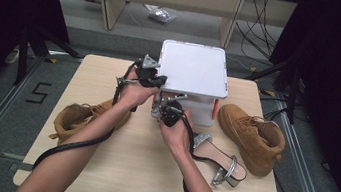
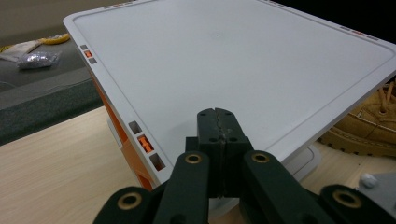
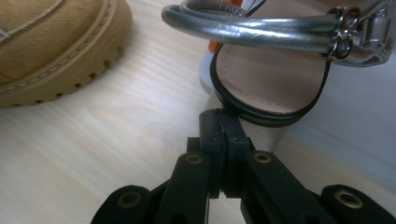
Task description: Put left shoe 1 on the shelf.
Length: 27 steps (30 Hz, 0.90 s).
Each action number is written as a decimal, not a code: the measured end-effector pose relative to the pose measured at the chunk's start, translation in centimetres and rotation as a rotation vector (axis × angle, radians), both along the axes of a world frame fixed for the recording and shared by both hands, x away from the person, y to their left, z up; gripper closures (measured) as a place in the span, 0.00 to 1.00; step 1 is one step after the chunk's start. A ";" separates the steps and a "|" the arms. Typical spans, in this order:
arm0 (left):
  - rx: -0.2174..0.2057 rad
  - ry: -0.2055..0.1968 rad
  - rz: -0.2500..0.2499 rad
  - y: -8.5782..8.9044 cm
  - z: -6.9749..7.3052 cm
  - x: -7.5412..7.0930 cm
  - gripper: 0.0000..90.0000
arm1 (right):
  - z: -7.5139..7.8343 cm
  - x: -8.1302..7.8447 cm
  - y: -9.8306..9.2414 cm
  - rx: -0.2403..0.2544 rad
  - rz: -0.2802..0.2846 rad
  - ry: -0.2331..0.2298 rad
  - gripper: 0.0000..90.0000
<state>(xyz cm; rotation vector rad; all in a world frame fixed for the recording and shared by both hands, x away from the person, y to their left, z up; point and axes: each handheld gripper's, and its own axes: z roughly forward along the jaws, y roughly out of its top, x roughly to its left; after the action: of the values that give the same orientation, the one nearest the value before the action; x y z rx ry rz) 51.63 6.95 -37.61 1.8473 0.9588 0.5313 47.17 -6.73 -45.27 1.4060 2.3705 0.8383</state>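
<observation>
A white box with a flat lid (image 1: 193, 69) stands at the table's far middle; orange latches (image 2: 145, 143) show along its side. My left gripper (image 1: 153, 78) (image 2: 218, 114) is shut, its tips resting over the lid near the left edge, with nothing seen between them. My right gripper (image 1: 170, 112) (image 3: 219, 114) is shut too, low in front of the box. Its tips meet the black rim of a silver-strapped sandal (image 3: 271, 79) that stands right before it. I cannot tell whether they pinch that rim. Another silver sandal (image 1: 217, 159) lies behind the right hand.
A tan boot (image 1: 82, 118) lies on its side at the table's left and its mate (image 1: 253, 134) sits at the right by the box. Black cables trail from both grippers along the forearms. Beyond the table are a grey floor, desk legs and loose wires.
</observation>
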 end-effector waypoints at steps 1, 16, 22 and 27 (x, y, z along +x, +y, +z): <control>-0.015 -0.001 0.006 -0.1 0.0 0.0 1.00 | 0.0 0.2 0.0 -0.005 0.002 -0.008 1.00; -0.015 0.001 0.003 -0.1 0.0 0.0 1.00 | -1.1 1.7 0.8 -0.030 -0.036 -0.050 1.00; -0.014 0.000 0.004 -0.1 0.0 0.0 1.00 | -1.5 2.2 0.7 -0.054 -0.020 -0.072 1.00; -0.010 0.001 0.001 -0.1 0.0 0.0 1.00 | -1.7 2.3 0.7 -0.057 -0.028 -0.081 0.99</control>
<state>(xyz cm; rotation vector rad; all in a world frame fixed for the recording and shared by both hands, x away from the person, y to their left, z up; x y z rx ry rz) 51.58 6.90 -37.62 1.8379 0.9616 0.5255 49.46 -5.98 -47.02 1.3540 2.2904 0.7981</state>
